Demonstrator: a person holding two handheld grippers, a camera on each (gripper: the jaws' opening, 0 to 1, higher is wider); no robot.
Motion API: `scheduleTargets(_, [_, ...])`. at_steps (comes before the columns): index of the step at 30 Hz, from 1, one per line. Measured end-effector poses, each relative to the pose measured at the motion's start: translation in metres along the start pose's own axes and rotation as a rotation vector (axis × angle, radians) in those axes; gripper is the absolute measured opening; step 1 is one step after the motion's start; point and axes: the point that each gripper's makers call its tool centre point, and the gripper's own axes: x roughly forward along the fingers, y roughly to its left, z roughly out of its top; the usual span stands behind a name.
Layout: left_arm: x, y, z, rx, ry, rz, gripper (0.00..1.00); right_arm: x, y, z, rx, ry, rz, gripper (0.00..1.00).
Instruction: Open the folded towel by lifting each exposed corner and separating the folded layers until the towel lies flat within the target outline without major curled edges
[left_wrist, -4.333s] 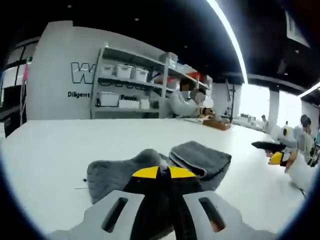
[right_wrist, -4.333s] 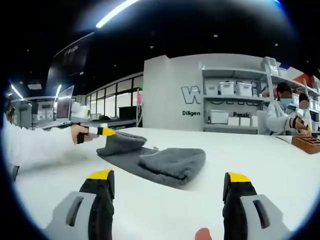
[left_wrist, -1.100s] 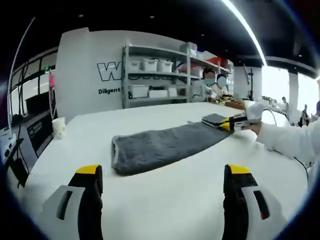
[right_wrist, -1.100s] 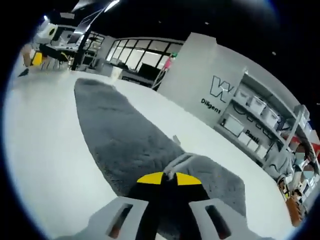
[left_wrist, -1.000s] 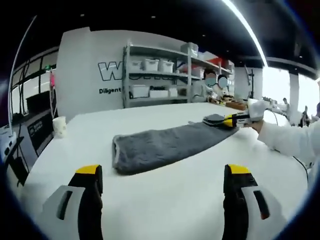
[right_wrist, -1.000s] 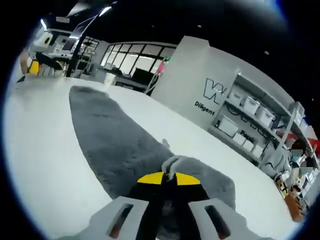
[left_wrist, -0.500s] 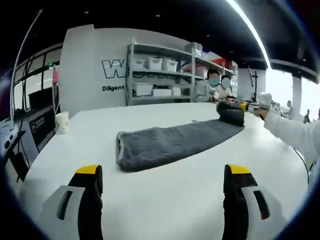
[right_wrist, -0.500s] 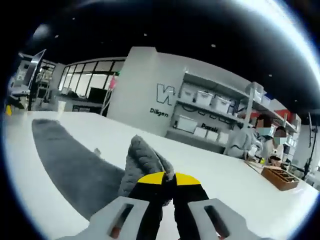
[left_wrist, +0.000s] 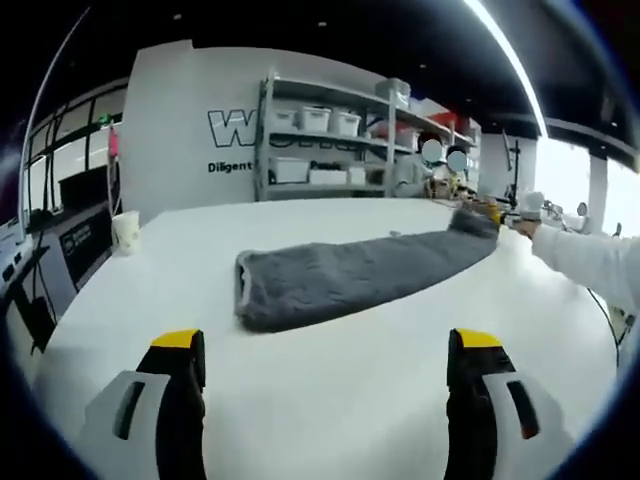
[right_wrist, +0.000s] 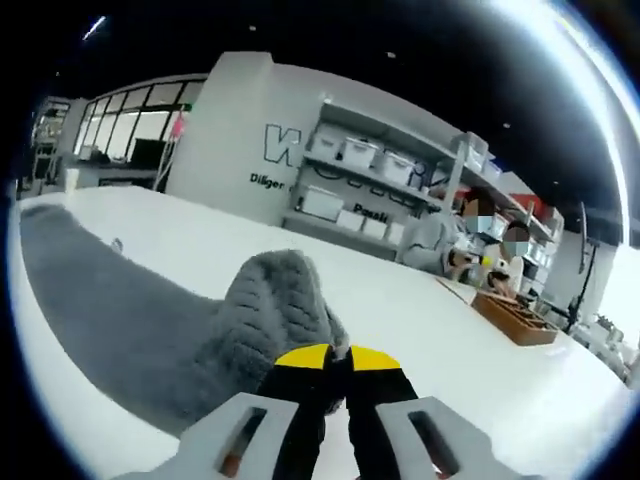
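Grey towel (left_wrist: 350, 278): lies on the white table (left_wrist: 330, 400) as a long, narrow folded strip, ahead of the left gripper (left_wrist: 325, 350) and well apart from it. Near end of the strip shows stacked layers at the fold. Far end reaches toward the right gripper (left_wrist: 497, 212), seen at the right of the left gripper view, carried by a white-sleeved arm (left_wrist: 585, 262).

Left gripper: jaws spread wide, yellow-tipped, nothing between them, hanging over bare tabletop.

Right gripper (right_wrist: 336, 362): jaws closed together on a bunched corner of the towel (right_wrist: 270, 310), which rises in a hump just beyond the tips; the rest of the cloth trails away to the left of the jaws, flat on the table (right_wrist: 470, 370).

Left gripper view alone: a white cup (left_wrist: 125, 232) far left of the towel.

Right gripper view alone: a wooden tray (right_wrist: 515, 319) on the table, right of the jaws.

Writing: large wall letter "W" (left_wrist: 228, 128), following letters hidden by the shelving (left_wrist: 330, 140); beneath it "Diligent" in part. Right gripper view reads "Dilige" and "Passi" (right_wrist: 372, 216), both partial. Shelves carry white bins.
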Motion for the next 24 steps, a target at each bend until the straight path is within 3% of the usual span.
scheduleTargets(7, [0.002,0.003,-0.005,-0.003,0.016,0.007,1.00,0.001,-0.003,-0.043,0.021,0.123,-0.025,0.01])
scheduleTargets(12, [0.003,0.003,-0.008,-0.003,0.027,0.008,1.00,-0.005,-0.004,-0.043,0.019,0.123,-0.021,0.10])
scheduleTargets(15, [0.003,0.002,-0.009,-0.003,0.028,0.006,1.00,-0.012,-0.015,-0.034,0.038,0.087,-0.036,0.24])
scheduleTargets(17, [0.004,0.003,-0.008,-0.006,0.028,0.003,1.00,-0.020,-0.020,-0.026,0.120,0.043,-0.021,0.34])
scheduleTargets(20, [0.006,0.005,-0.006,-0.009,0.025,-0.003,1.00,-0.035,-0.011,-0.009,0.168,-0.038,0.070,0.51])
scheduleTargets(24, [0.006,0.003,-0.006,-0.005,0.026,-0.007,1.00,-0.063,0.018,0.007,0.148,-0.110,0.229,0.61])
